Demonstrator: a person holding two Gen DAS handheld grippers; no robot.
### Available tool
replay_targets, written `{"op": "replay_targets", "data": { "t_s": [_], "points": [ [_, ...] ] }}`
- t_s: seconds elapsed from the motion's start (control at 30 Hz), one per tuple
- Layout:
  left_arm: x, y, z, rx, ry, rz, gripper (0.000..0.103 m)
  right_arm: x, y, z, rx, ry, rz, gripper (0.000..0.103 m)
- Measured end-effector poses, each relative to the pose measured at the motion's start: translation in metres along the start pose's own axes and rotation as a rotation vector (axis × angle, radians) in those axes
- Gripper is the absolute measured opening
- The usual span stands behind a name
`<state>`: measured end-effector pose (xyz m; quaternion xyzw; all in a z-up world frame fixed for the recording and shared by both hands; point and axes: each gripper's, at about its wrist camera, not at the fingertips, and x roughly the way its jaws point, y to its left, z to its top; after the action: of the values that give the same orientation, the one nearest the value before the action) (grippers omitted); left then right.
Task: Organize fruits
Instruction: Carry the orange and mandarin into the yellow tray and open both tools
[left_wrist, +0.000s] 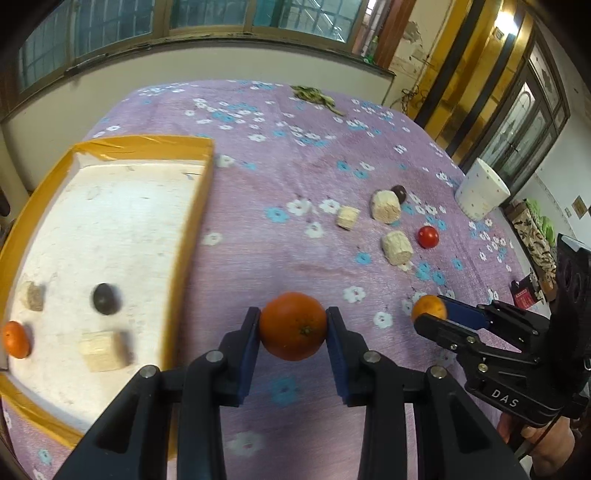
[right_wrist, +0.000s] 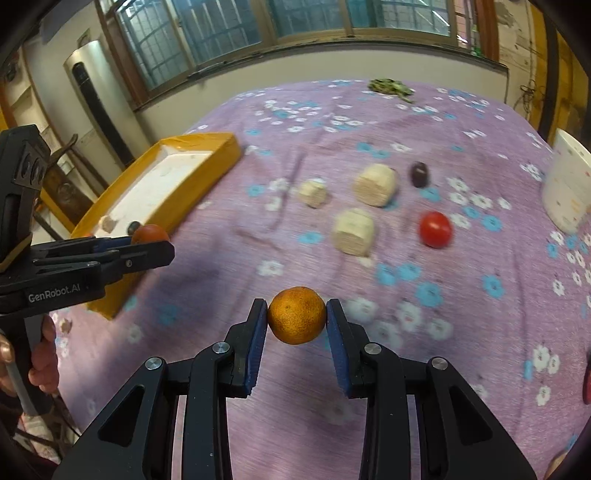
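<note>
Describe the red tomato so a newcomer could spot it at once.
On the purple floral tablecloth, look toward the white cup at the right edge. Just left of it lies the tomato, beside the pale cut chunks. It is the only glossy red ball; the oranges sit in the fingers.

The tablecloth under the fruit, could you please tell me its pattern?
The tablecloth is purple with small white and blue flowers, clearest in the left wrist view.

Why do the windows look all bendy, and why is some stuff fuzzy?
Both wrist views use fisheye lenses, so the window frames curve. In the left wrist view, the tray contents smear with motion blur while the held orange stays sharp. In the right wrist view, the tomato and cloth blur, the gripped orange stays crisp.
</note>
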<state>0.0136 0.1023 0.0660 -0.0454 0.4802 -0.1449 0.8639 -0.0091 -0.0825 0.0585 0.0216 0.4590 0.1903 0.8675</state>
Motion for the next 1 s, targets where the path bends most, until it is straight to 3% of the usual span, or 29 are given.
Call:
{"op": "replay_targets", "data": {
  "t_s": [0.2, 0.53, 0.73, 1.0],
  "points": [
    [-0.022, 0.042, 0.000, -0.048, -0.032, 0.019, 0.038, 0.014, 0.041, 0.024, -0.039, -0.006, 0.045, 0.032],
    [-0.042, 0.118, 0.006, -0.116, -0.072, 0.113, 0.038, 0.054, 0.110, 0.069, -0.138, 0.000, 0.118, 0.031],
    [-0.040, 0.157, 0.015, -0.134, -0.068, 0.171, 0.038, 0.085, 0.144, 0.090, -0.175, 0.019, 0.148, 0.031],
    [-0.019, 0.203, 0.034, -0.197, -0.031, 0.193, 0.038, 0.137, 0.181, 0.111, -0.204, 0.075, 0.143, 0.031]
  ]
}}
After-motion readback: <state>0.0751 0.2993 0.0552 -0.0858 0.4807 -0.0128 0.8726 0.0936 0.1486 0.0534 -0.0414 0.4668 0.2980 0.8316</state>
